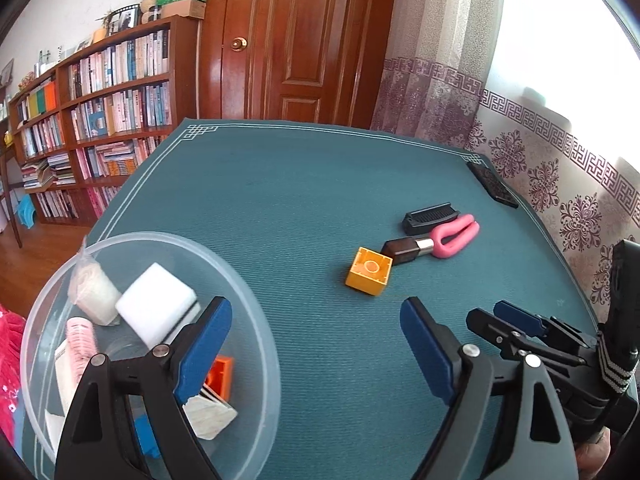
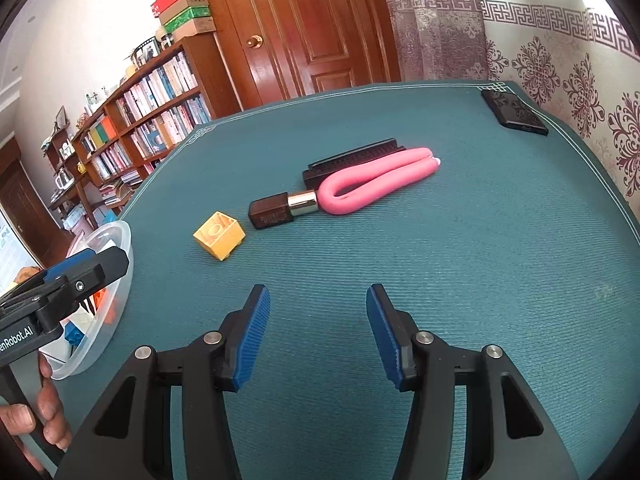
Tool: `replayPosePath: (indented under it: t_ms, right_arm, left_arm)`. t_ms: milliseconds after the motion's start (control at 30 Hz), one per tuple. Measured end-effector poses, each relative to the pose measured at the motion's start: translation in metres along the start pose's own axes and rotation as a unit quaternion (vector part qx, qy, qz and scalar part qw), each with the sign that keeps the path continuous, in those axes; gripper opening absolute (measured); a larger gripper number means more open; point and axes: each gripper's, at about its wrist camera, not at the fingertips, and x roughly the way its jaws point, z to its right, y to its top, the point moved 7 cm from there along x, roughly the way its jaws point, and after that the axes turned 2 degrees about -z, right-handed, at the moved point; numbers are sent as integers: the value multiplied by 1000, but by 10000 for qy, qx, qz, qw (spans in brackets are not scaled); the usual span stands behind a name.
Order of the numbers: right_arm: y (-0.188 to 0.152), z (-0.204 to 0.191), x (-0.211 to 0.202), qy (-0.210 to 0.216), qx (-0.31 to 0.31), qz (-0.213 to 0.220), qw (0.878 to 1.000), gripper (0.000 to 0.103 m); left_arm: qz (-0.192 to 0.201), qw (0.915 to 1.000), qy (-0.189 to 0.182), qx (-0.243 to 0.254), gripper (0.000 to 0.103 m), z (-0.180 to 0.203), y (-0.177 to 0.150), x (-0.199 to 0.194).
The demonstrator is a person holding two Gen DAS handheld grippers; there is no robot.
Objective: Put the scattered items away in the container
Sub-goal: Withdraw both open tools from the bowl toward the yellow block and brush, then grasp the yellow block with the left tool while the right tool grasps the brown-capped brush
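A clear plastic bowl (image 1: pixel 256 320) (image 2: pixel 120 240) sits at the table's left and holds a white sponge (image 1: pixel 156 304), an orange brick (image 1: pixel 220 376), a pink roller (image 1: pixel 82 340) and other small items. On the teal mat lie a yellow brick (image 1: pixel 369 271) (image 2: pixel 219 235), a dark lipstick (image 1: pixel 406 250) (image 2: pixel 280 210), a bent pink foam curler (image 1: pixel 456 236) (image 2: pixel 380 186) and a black comb (image 1: pixel 430 218) (image 2: pixel 352 158). My left gripper (image 1: pixel 316 332) (image 2: pixel 86 270) is open, its left finger over the bowl. My right gripper (image 2: pixel 318 324) (image 1: pixel 508 320) is open and empty, well short of the yellow brick.
A black phone (image 1: pixel 492 186) (image 2: pixel 514 112) lies at the mat's far right corner, near the patterned curtain (image 1: pixel 560 184). A bookshelf (image 1: pixel 104 112) and a wooden door (image 1: pixel 304 40) stand beyond the table. A hand (image 2: pixel 44 416) grips the left gripper's handle.
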Motion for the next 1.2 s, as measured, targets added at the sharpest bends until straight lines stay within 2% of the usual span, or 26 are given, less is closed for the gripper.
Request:
replayPosePath:
  t_ms: [300,1200]
  right_arm:
    - [3,23,0,54,417,44,9991,54]
    - [3,28,3,31,586,29,9983,54]
  left_arm:
    - [-140,9993,-3,338,89,36,3,28]
    - [-391,9977,75,547,89,44,2,67]
